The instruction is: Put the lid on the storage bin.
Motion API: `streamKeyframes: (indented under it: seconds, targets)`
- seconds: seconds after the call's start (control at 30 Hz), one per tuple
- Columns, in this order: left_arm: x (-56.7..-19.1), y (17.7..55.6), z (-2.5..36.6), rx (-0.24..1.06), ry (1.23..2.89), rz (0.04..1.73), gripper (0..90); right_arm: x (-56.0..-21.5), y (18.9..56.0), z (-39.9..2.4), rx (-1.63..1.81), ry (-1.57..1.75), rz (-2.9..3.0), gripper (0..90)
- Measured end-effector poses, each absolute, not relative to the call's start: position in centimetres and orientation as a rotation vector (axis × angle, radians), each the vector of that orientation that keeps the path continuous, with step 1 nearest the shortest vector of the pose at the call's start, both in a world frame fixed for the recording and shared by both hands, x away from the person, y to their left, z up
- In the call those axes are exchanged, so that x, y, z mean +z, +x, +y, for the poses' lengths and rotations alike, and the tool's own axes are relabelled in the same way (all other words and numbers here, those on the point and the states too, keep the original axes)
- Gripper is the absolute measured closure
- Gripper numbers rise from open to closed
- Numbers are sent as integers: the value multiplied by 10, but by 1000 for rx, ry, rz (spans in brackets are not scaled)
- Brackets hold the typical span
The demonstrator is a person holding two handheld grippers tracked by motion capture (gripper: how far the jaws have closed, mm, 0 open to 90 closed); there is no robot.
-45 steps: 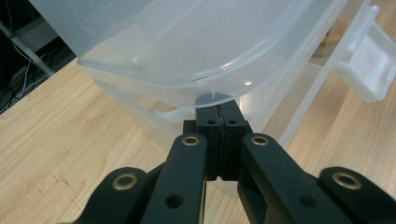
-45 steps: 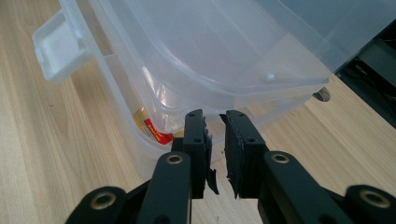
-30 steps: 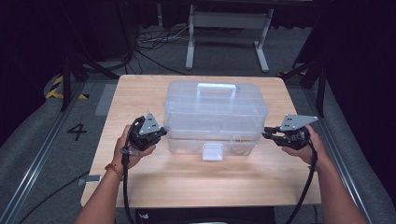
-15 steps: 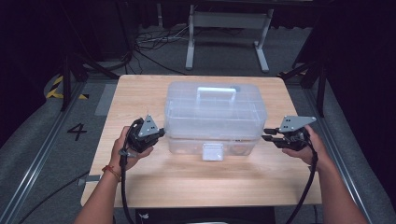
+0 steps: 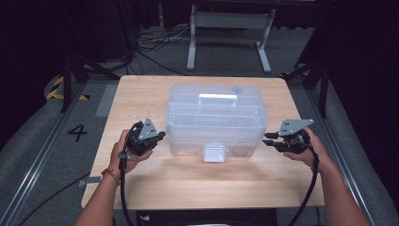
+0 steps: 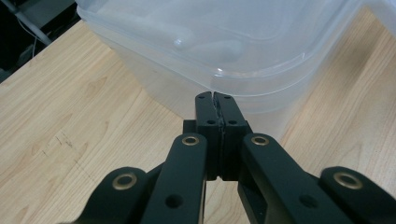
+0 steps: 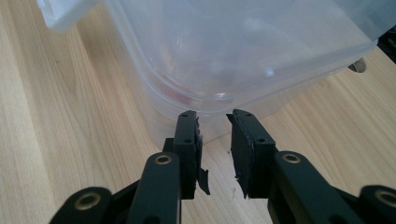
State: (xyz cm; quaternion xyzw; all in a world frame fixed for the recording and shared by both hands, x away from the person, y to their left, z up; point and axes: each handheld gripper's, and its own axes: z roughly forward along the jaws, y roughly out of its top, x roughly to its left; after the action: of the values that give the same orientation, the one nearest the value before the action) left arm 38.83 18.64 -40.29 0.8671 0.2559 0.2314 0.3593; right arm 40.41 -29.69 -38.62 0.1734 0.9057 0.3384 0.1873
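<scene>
The left gripper (image 5: 160, 136), fingers closed, and the right gripper (image 5: 267, 138), fingers just opening and holding nothing, flank the clear plastic box (image 5: 216, 115) on the tabletop (image 5: 141, 99).

You work at a light wooden table (image 5: 141, 94) standing on grey carpet (image 5: 42, 141). To your left, a "4" (image 5: 77, 132) is marked on the floor, with yellow-black hazard tape (image 5: 59, 87) farther back. Beyond the table's far edge you see a grey metal stand (image 5: 230, 21) and loose black cables (image 5: 150, 47).
</scene>
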Motion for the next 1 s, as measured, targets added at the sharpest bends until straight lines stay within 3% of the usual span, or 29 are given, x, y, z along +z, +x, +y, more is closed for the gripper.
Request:
streamKeyframes:
  seconds: [0.33, 0.57, 0.7, 0.83, 1.0]
  targets:
    - [-405, 387, 187, 603, 2225, 655, 893, -387, 404, -297, 972, 487, 2557, 669]
    - [-417, 390, 185, 586, 2279, 663, 833, -391, 404, -291, 940, 485, 2587, 532]
    - [-422, 391, 181, 586, 2307, 659, 818, -392, 404, -287, 910, 486, 2584, 503]
    - [-424, 392, 183, 571, 2309, 654, 768, -393, 405, -287, 918, 492, 2587, 472]
    - [-423, 393, 184, 563, 2326, 668, 628, -394, 405, -286, 891, 503, 2597, 414]
